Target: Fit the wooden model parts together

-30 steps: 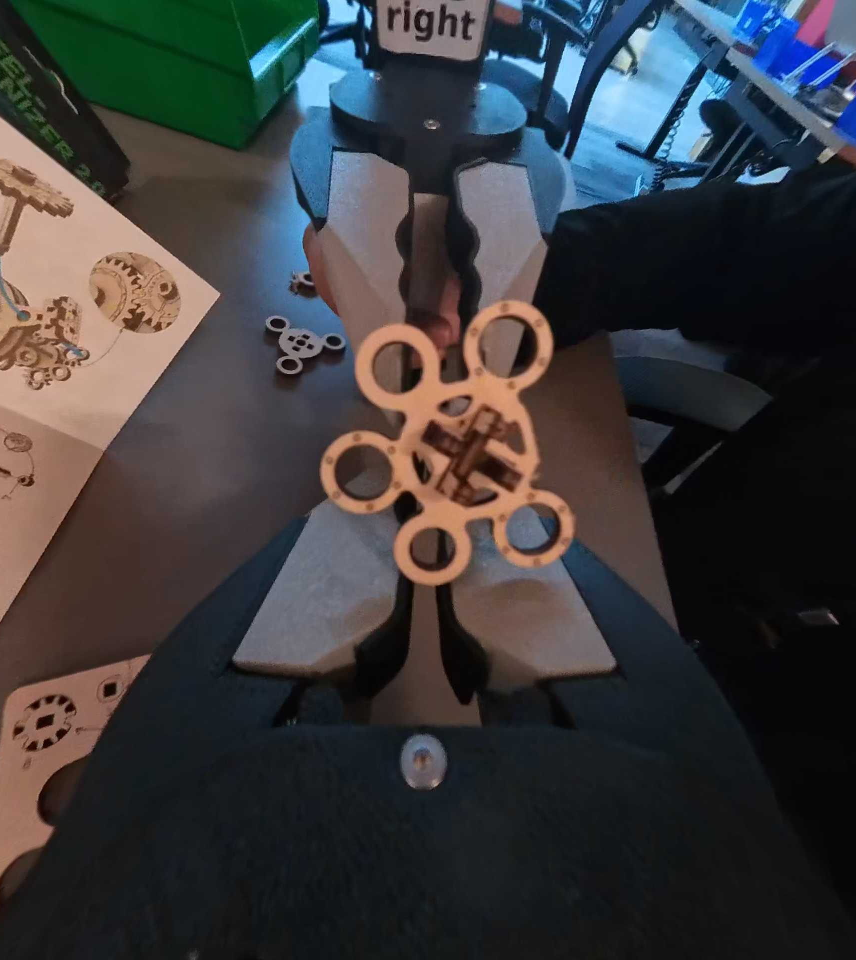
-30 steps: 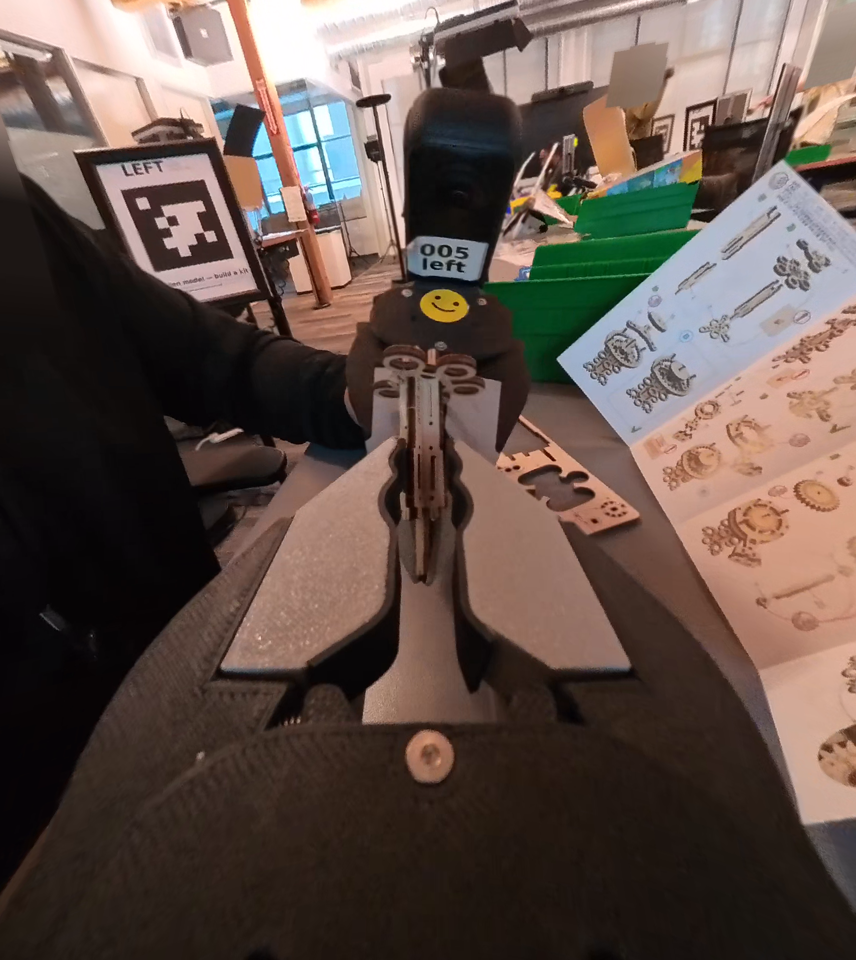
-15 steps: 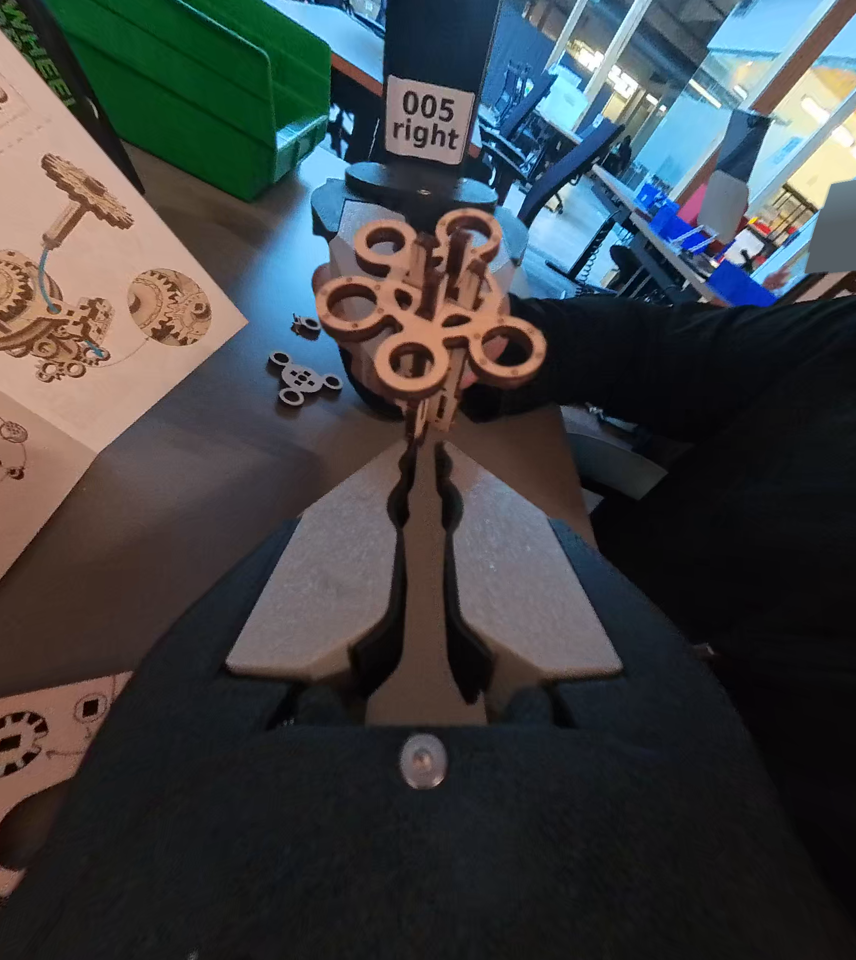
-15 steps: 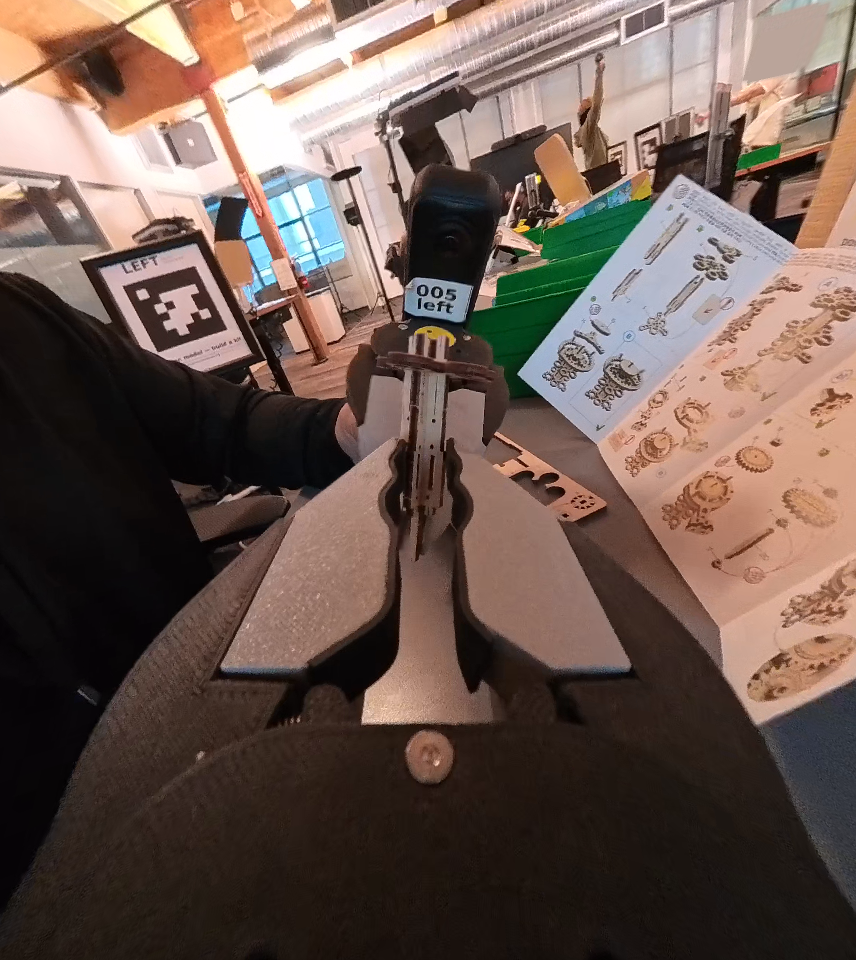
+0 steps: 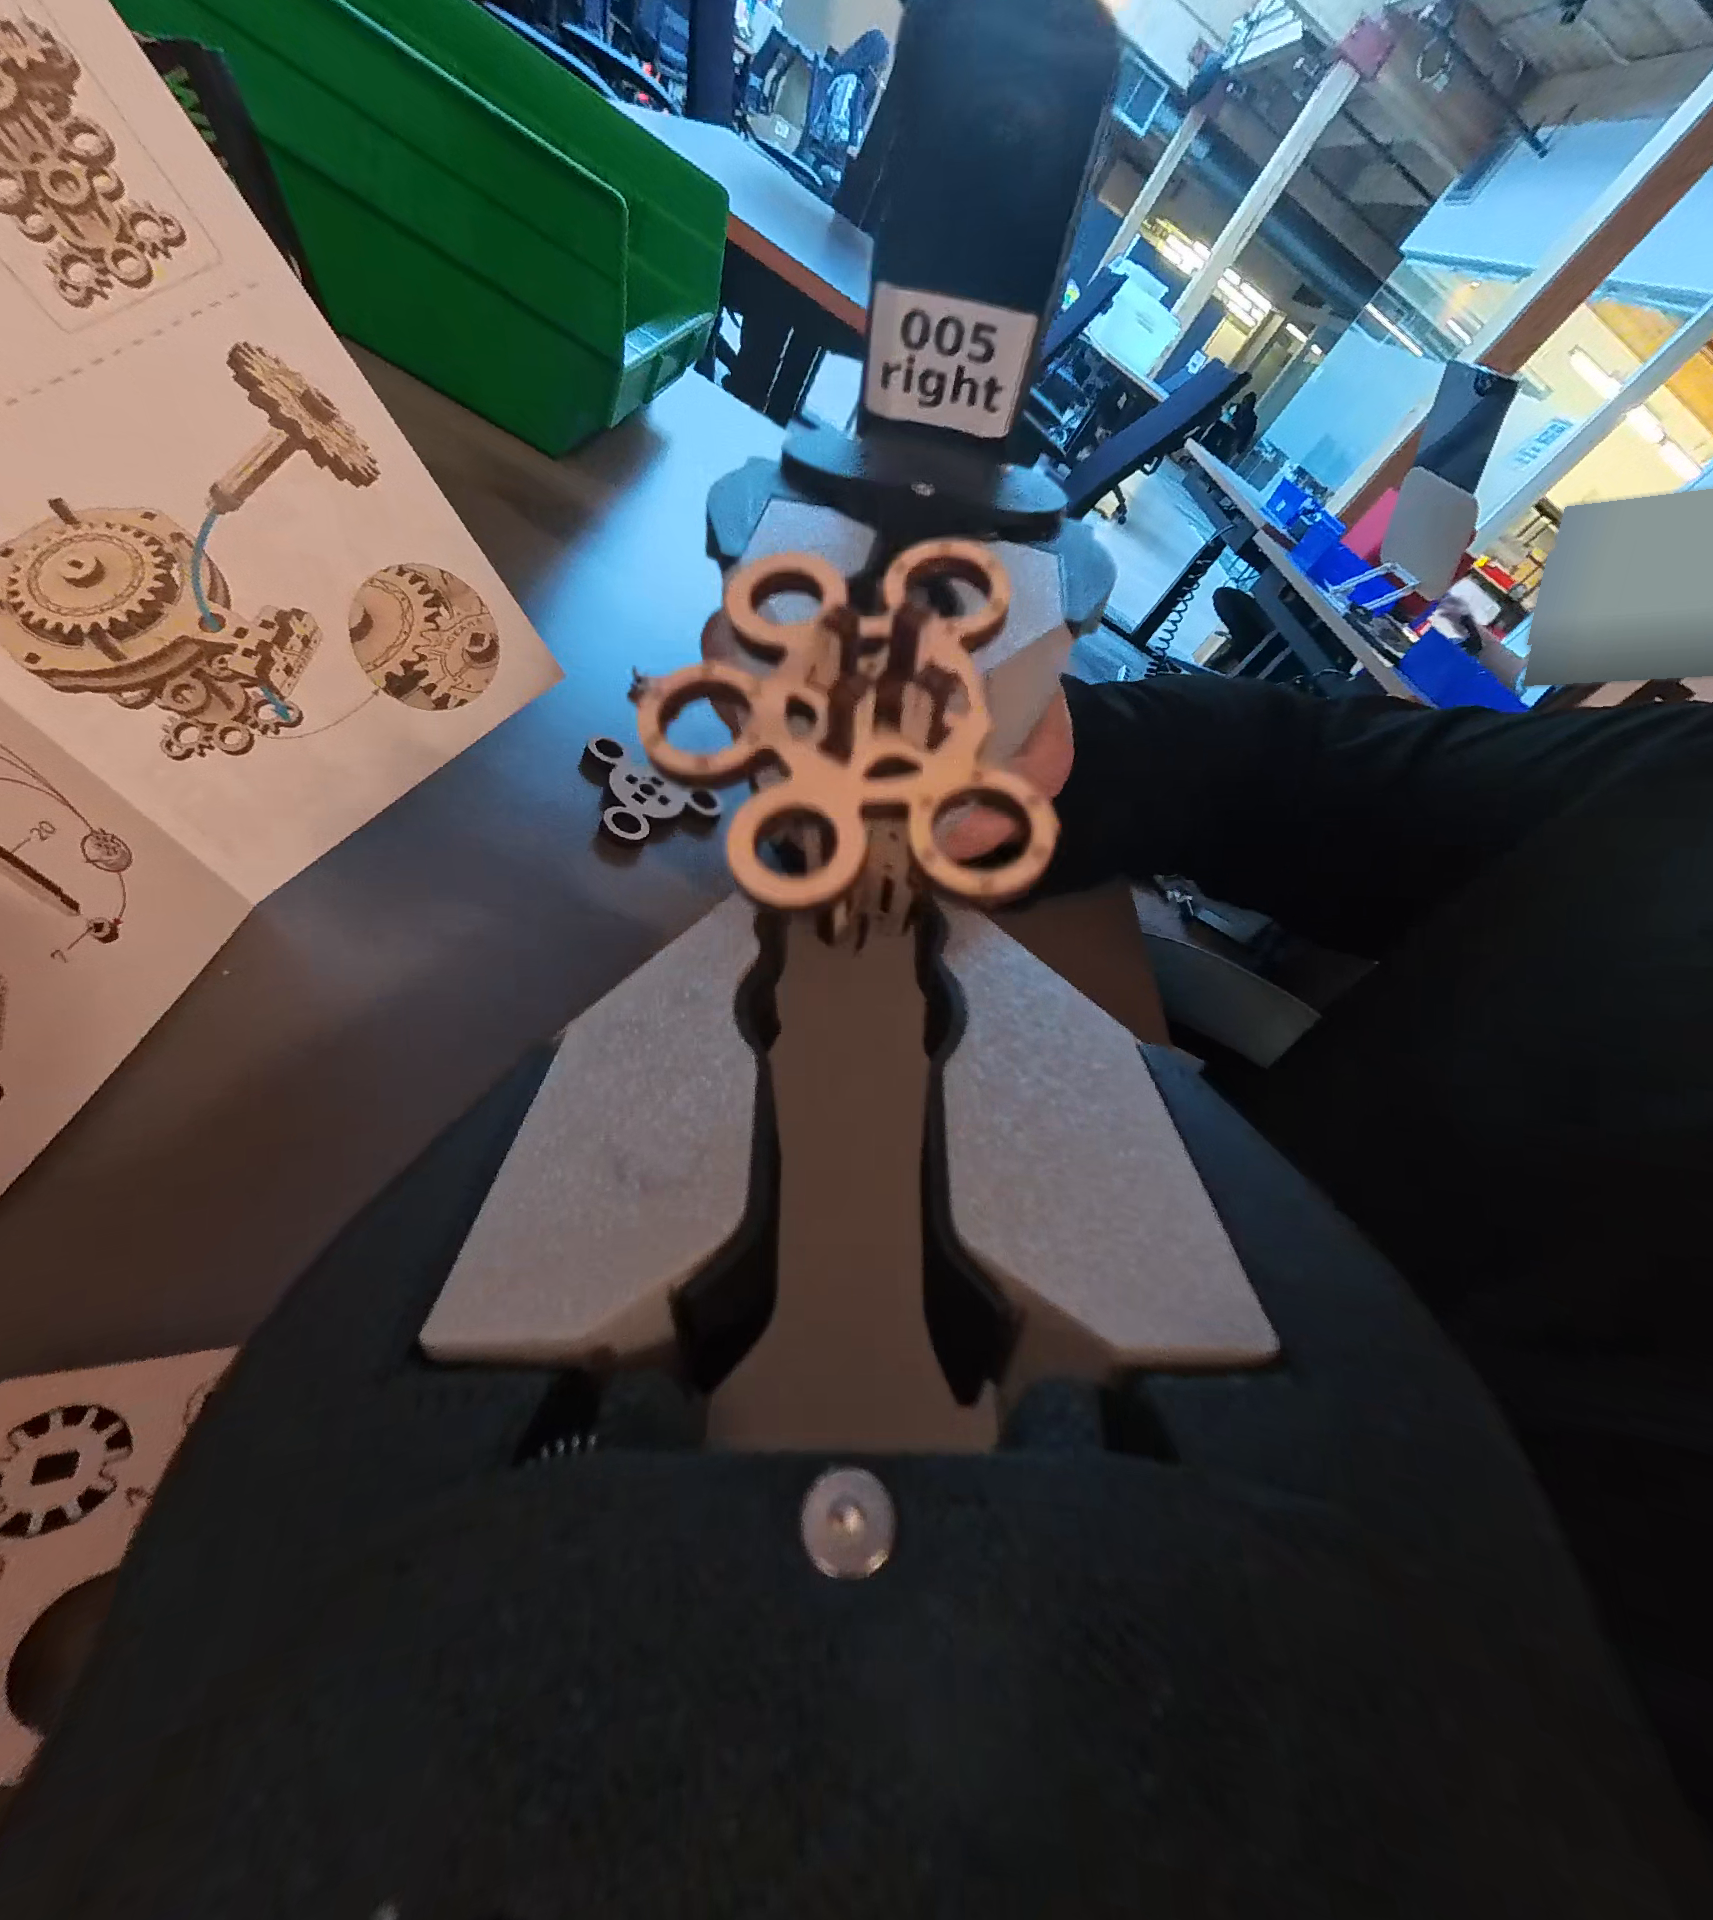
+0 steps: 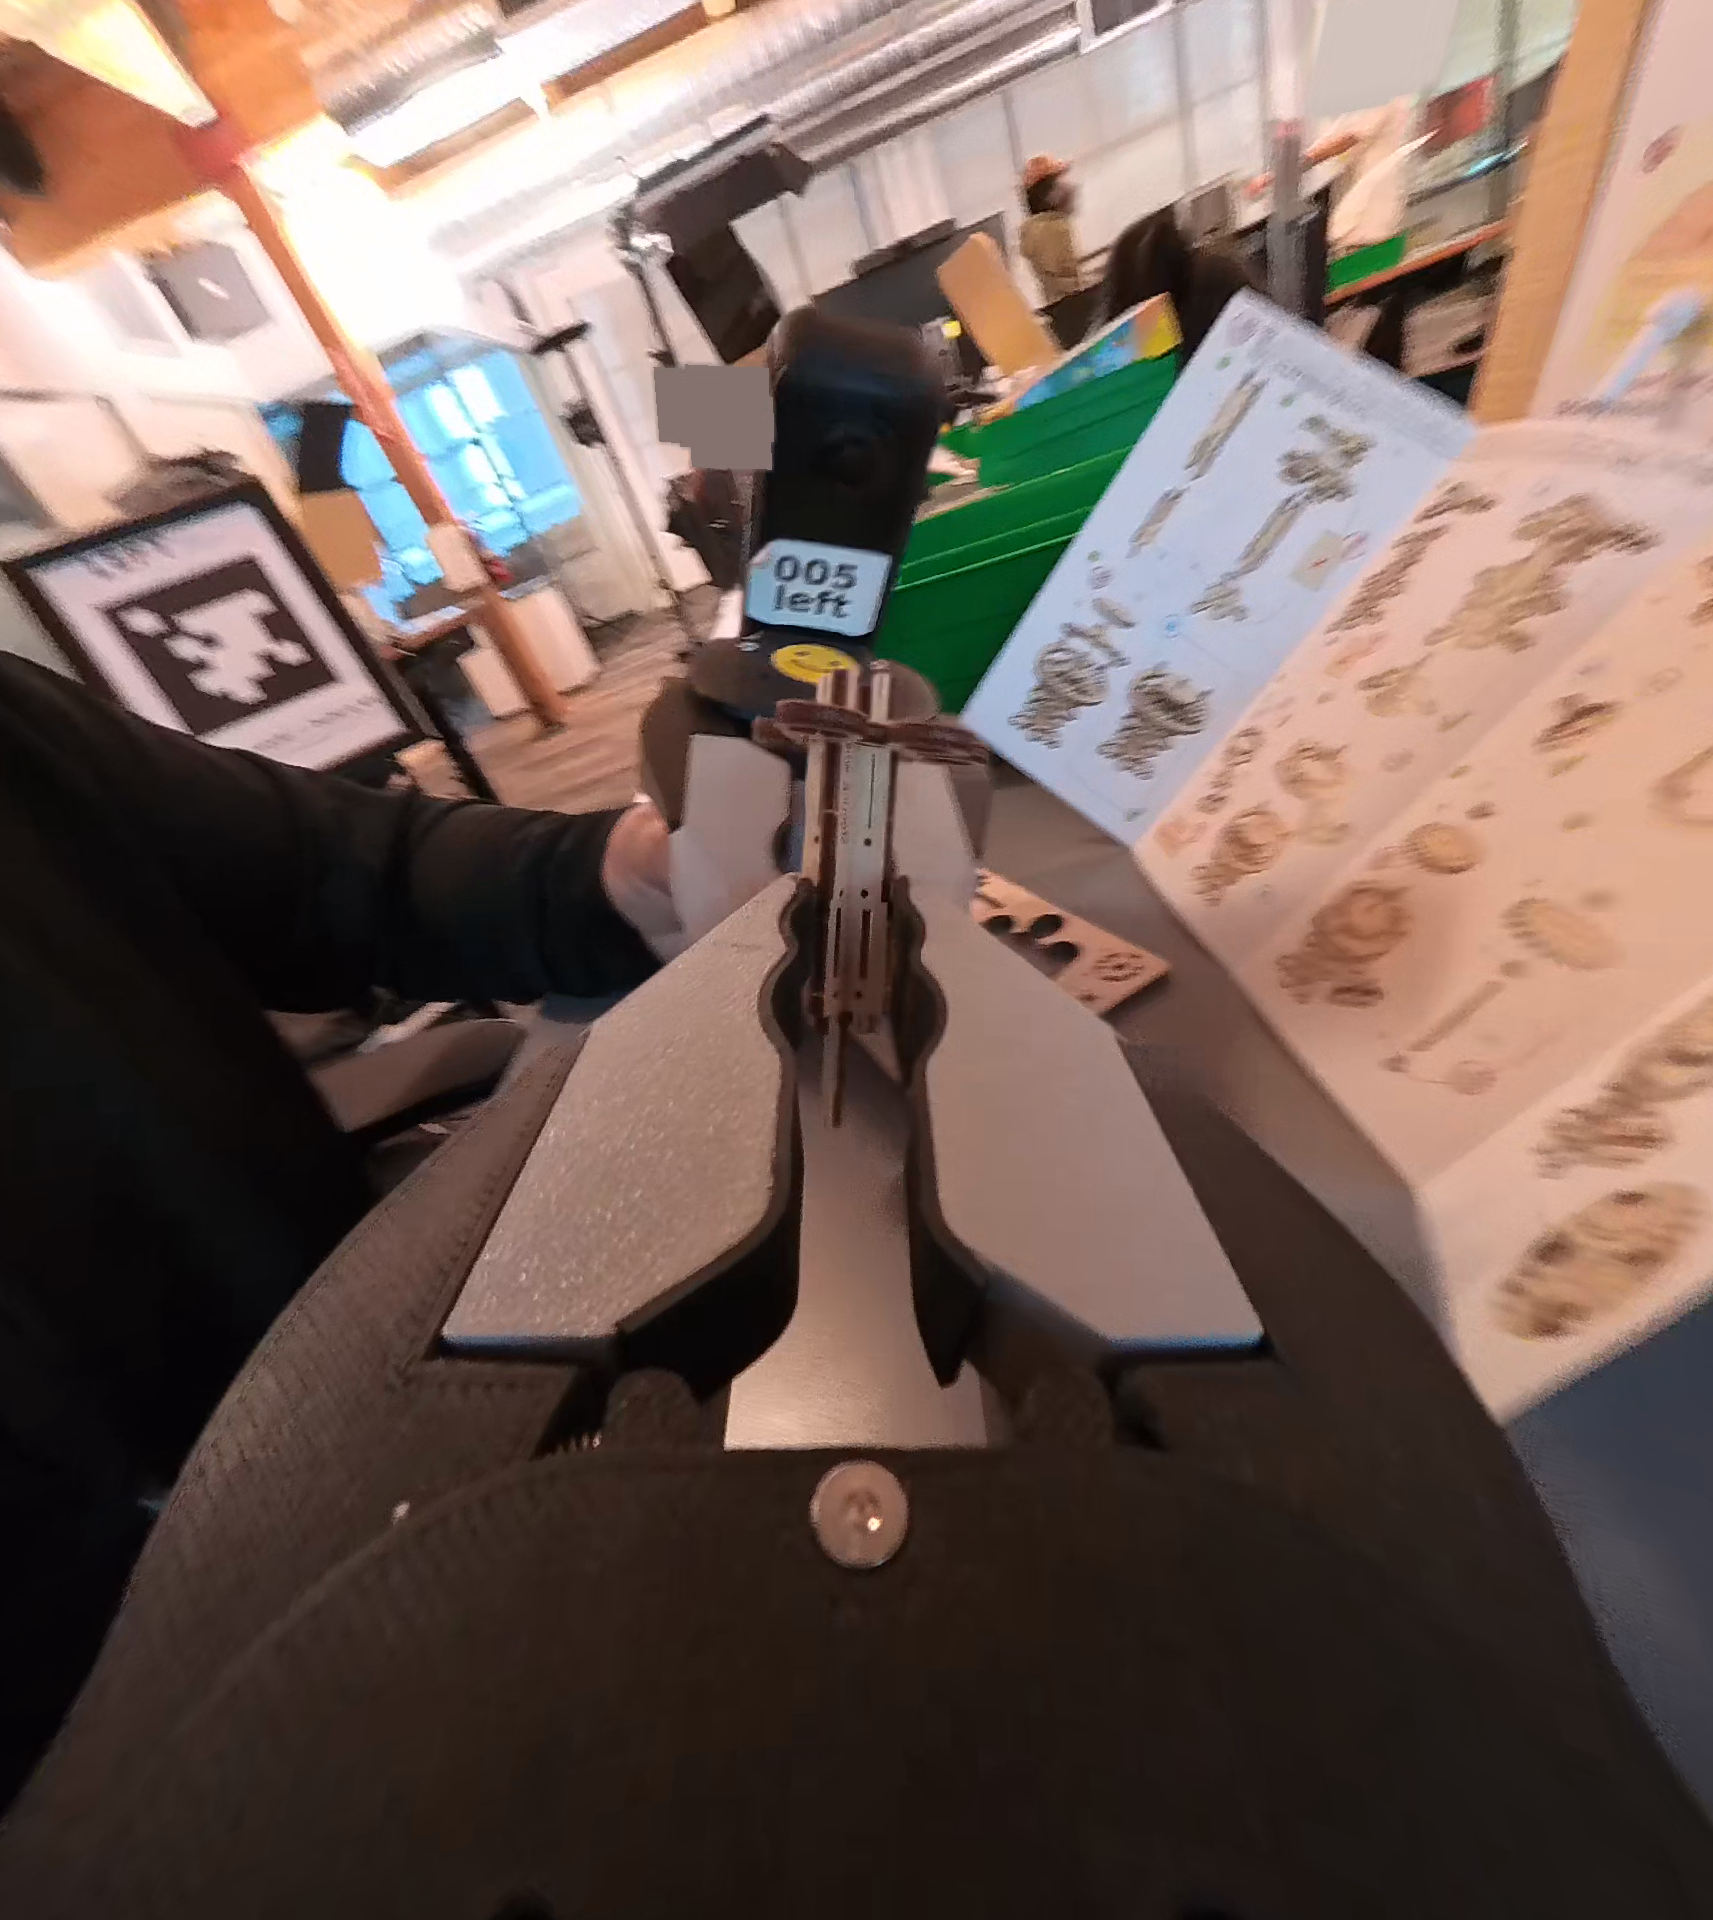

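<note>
Near bench edge, left corner: a flat pale plywood cut-out sheet (image 5: 0, 1558) lies on the dark grey bench (image 5: 364, 987).

Above the bench, in the air, the left gripper (image 5: 852, 935) has its jaws a narrow gap apart. They sit loosely round the end of the slotted brown wooden shaft (image 6: 852, 862), and no squeeze shows.

Task piece: a pale plywood 5-ring plate (image 5: 831, 774) sits on that shaft, clear of the bench, between the 2 grippers that face each other.

The right gripper (image 6: 852, 925) is closed on the shaft's other end and carries the assembly.

Behind it, 1 small dark 3-lobed wooden piece (image 5: 649, 800) lies mid-bench. A printed white instruction sheet (image 5: 156, 623) stands along the left side, with green plastic bins (image 5: 478, 208) at the far edge.

Handling, by my guess:
- It is light, thin laser-cut ply, stiff but brittle at the rings and tabs.
- Hold it on the shaft's flat faces, never on the rings.
- Push straight along the shaft, because a twist could snap a tab.
</note>
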A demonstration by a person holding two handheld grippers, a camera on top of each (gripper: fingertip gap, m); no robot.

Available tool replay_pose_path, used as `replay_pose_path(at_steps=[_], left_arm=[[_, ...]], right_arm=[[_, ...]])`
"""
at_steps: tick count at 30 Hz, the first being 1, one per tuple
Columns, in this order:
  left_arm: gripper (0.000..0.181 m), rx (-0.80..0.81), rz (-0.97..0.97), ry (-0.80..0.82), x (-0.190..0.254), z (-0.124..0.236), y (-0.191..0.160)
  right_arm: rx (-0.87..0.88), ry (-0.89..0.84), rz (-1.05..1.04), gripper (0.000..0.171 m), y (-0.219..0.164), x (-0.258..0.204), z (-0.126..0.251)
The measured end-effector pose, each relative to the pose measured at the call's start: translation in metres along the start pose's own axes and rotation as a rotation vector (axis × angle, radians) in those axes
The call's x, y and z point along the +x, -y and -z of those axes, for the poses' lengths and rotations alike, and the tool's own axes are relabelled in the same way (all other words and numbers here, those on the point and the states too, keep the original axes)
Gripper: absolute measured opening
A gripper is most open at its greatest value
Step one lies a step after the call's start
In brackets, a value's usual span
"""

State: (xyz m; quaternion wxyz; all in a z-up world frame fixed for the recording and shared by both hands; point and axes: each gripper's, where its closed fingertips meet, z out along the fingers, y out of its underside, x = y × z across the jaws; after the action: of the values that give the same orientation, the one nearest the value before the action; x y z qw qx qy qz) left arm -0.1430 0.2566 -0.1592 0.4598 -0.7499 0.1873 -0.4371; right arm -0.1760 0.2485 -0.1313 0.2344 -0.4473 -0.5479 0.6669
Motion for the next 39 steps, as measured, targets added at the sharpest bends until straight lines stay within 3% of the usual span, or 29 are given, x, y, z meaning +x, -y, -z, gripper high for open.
replay_pose_path(at_steps=[7, 18, 23, 39], left_arm=[[0.017, 0.017, -0.106, 0.057, 0.003, 0.001, 0.007], [0.017, -0.204, -0.673, 0.522, -0.024, 0.011, -0.006], [0.017, -0.231, -0.788, 0.580, -0.029, 0.014, -0.008], [0.016, -0.231, -1.021, 0.689, -0.029, 0.016, -0.001]], right_arm=[[0.019, 0.051, -0.030, 0.011, 0.002, -0.003, 0.000], [-0.064, 0.068, 0.112, 0.033, -0.004, -0.015, 0.005], [-0.133, 0.020, 0.252, 0.050, -0.007, -0.018, 0.011], [-0.237, -0.170, 0.616, 0.044, 0.000, -0.036, 0.013]])
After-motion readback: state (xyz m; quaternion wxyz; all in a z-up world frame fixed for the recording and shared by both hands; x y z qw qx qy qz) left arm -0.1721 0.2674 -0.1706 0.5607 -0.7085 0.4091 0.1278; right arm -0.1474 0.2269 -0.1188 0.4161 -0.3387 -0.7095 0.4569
